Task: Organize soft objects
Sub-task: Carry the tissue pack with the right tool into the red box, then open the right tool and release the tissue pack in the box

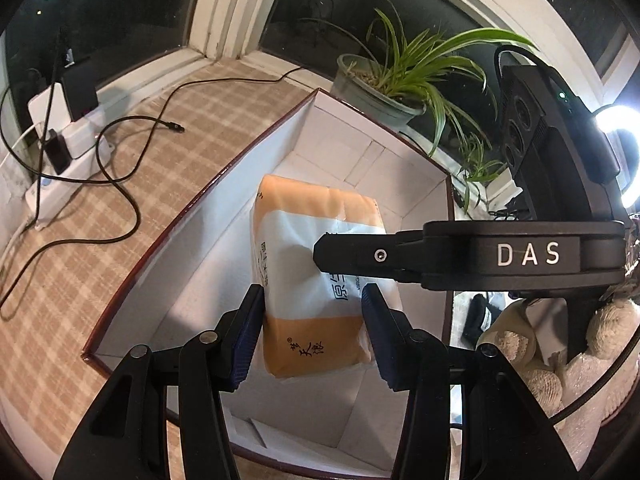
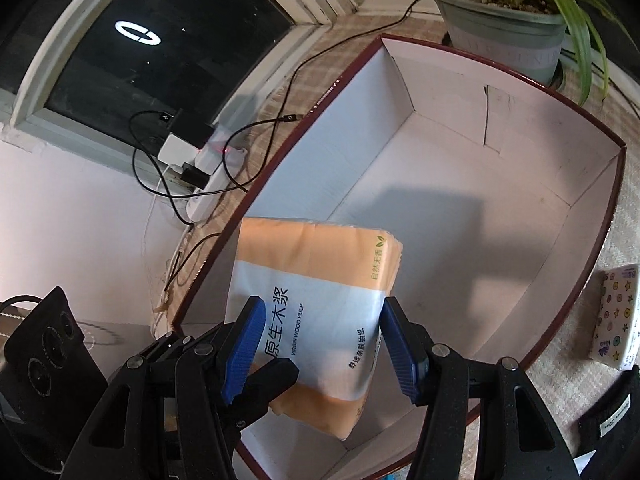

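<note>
Dark window panes backed a checked mat (image 1: 168,168) where the white-lined box (image 1: 188,236) sat. From the left wrist view, the tissue pack (image 1: 312,280) hung over the box's inside, the left gripper (image 1: 312,336) clamped on its near end, while the right gripper's finger reached across it. Only this view showed a plush toy (image 1: 536,364) right of the box. From the right wrist view, the right gripper (image 2: 320,344) also pinched the pack, and a small patterned packet (image 2: 618,320) lay right of the box. The pack was soft, orange with a white band and printed characters.
</note>
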Tool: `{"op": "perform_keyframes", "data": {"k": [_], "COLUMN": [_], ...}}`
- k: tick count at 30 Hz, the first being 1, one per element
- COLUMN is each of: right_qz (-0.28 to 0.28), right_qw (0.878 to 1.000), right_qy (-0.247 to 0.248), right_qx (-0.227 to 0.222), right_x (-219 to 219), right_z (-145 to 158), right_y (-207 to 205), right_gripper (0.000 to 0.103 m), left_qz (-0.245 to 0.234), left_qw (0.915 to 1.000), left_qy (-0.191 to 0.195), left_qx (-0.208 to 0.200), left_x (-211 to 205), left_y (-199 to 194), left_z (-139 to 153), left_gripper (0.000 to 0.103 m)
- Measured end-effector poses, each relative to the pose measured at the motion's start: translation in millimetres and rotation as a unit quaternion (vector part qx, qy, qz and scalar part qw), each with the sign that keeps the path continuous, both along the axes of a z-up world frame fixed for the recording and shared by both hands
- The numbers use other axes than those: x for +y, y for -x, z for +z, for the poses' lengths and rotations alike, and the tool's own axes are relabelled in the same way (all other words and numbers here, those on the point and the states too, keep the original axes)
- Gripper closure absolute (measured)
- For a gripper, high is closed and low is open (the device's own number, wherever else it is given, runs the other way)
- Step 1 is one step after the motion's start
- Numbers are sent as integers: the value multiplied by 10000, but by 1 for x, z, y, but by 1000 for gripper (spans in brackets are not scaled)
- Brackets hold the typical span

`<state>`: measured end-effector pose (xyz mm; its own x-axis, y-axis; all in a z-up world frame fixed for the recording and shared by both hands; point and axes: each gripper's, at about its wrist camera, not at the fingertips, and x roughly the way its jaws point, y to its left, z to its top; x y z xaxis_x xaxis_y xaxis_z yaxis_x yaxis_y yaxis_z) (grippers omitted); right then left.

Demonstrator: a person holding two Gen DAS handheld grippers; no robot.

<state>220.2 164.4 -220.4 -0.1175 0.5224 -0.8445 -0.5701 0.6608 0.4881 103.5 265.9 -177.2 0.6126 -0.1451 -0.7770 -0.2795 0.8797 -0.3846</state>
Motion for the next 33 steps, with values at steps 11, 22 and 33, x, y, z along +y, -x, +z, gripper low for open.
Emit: {"op": "perform_keyframes", "data": {"k": [11,22,33], "right_qz": [1,-63,-312], "right_qw": [9999,9990,9942], "right_qy": [42,-144,-607], "right_qx": [-94,-410,-834], "right_x": [1,-11,-92], "right_z": [3,36,87], "right_y": [2,15,40], "right_gripper": [47,47,46], "left_qz": [18,99,69], "left_qw": [9999,9995,9974], "left_qy": [-120,-252,-308], "left_qx": [20,-189,-644], "left_x": [-1,-1,-19], "left_y": [1,15,52], "left_z": [2,22,60], "left_gripper": [56,56,56]}}
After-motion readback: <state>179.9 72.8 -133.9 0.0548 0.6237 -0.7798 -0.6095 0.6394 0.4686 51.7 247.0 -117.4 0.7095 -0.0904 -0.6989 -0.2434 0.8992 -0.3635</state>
